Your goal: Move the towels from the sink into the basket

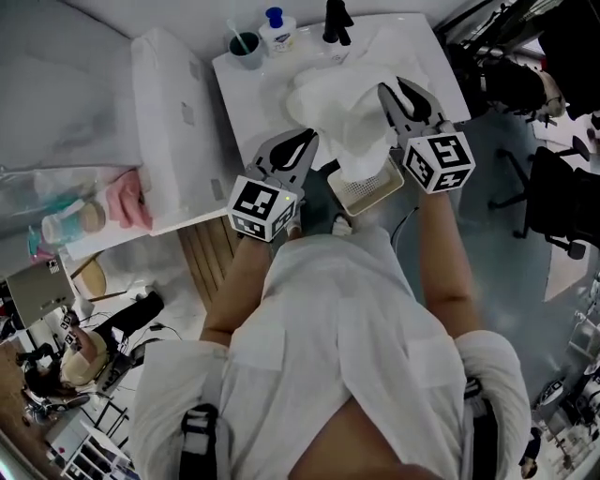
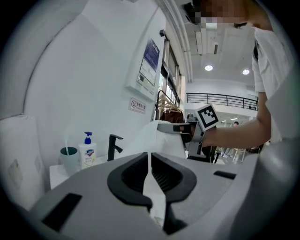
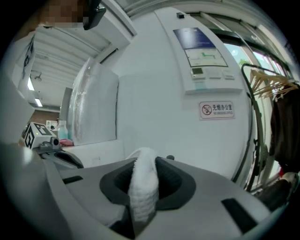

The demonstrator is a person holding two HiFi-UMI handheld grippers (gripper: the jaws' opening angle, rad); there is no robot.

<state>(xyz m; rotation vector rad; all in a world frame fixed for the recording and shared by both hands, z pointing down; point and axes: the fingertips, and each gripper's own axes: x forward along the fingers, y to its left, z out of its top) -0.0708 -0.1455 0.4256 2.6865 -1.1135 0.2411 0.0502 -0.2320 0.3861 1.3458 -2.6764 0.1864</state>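
A white towel (image 1: 339,111) hangs in the air over the sink counter (image 1: 246,89), stretched between both grippers. My left gripper (image 1: 302,142) is shut on a thin edge of it, which shows as a white strip (image 2: 150,180) between the jaws. My right gripper (image 1: 392,94) is shut on a thick fold of the same towel (image 3: 142,187). The left gripper view shows the right gripper (image 2: 174,127) ahead, with towel (image 2: 152,136) draped under it. A white mesh basket (image 1: 373,190) sits below the towel's lower end, near the person's body. The towel hides the sink bowl.
A black faucet (image 1: 336,21), a soap bottle (image 1: 277,28) and a green cup (image 1: 247,47) stand at the counter's back. A tall white unit (image 1: 169,122) flanks the counter on the left. Black office chairs (image 1: 553,197) stand to the right.
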